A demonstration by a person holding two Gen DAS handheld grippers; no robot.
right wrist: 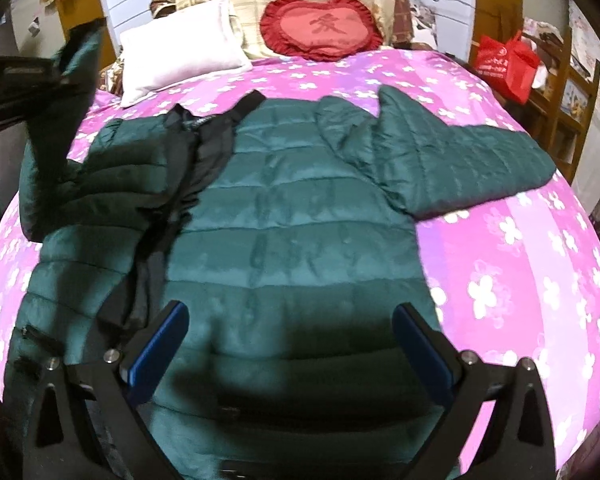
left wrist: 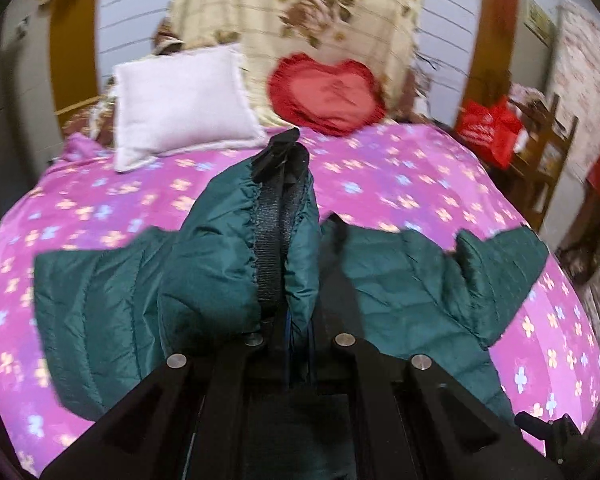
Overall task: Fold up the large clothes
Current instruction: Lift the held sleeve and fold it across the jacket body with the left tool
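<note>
Right now your left gripper point(left wrist: 283, 168) is squeezed shut on the cuff of one sleeve point(left wrist: 236, 248) of the dark green puffer jacket point(right wrist: 292, 216). You hold it by the cuff because that is the end of the sleeve, so the whole sleeve comes along when you lift it. The sleeve hangs up off the bed and drapes over the fingers, with the black inside of the cuff showing. It looks like you are carrying it across, so it can lie over the body of the jacket.

Your right gripper point(right wrist: 292, 344) has its jaws wide apart, and nothing is in them. It hovers over the bottom part of the jacket. I think it waits there so it can press the jacket down or grab the hem next.

The jacket lies spread flat on the pink flowered bedspread point(right wrist: 520, 272), so it is easy to fold. Its other sleeve point(right wrist: 460, 160) still sticks out to the side and is not folded yet. A white pillow point(right wrist: 180, 56) and a red heart cushion point(right wrist: 320, 28) sit at the head of the bed, well away from the jacket.
</note>
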